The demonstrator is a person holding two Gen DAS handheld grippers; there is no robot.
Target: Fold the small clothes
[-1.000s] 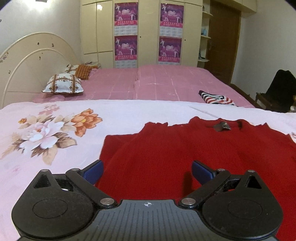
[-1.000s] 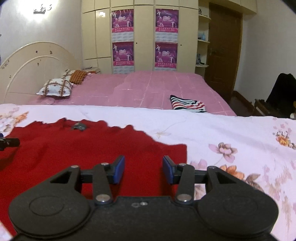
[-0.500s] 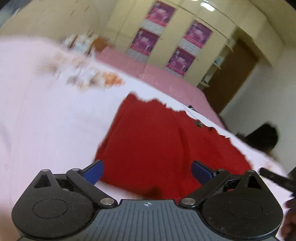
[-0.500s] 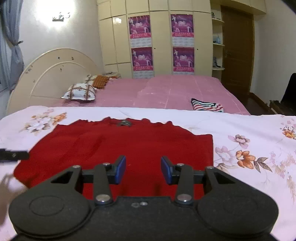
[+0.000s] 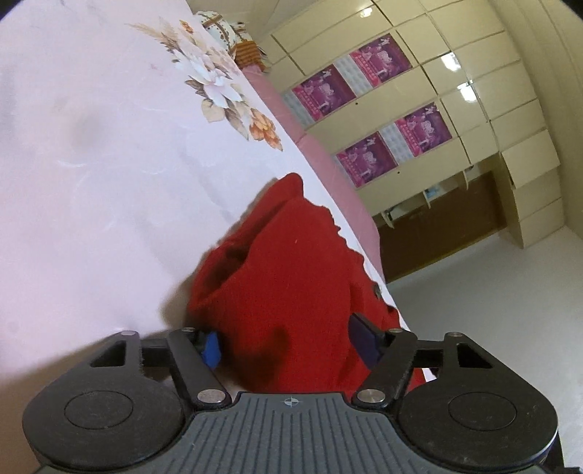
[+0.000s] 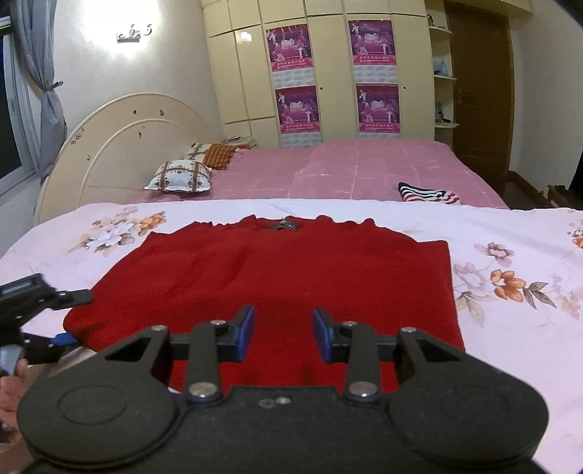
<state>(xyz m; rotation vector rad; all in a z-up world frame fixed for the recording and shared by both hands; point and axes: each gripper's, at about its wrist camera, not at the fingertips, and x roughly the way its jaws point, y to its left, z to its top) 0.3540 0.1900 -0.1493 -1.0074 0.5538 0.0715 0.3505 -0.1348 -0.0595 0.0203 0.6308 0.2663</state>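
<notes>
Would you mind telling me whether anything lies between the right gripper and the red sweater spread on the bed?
Nothing visible does. The right gripper hangs open directly over the near hem of the red sweater. The left gripper is at the sweater's left edge, off to the side.

cream wardrobe (image 6: 328, 54), pink bed (image 6: 364, 171), wall lamp (image 6: 133, 31)

Bare floral sheet (image 6: 510, 255) flanks red sweater (image 6: 277, 269); striped garment (image 6: 430, 192) well beyond.

A patterned pillow (image 6: 178, 175) is lying on the pink bed (image 6: 364, 171); a striped folded cloth (image 6: 430, 192) is resting near its right edge.
</notes>
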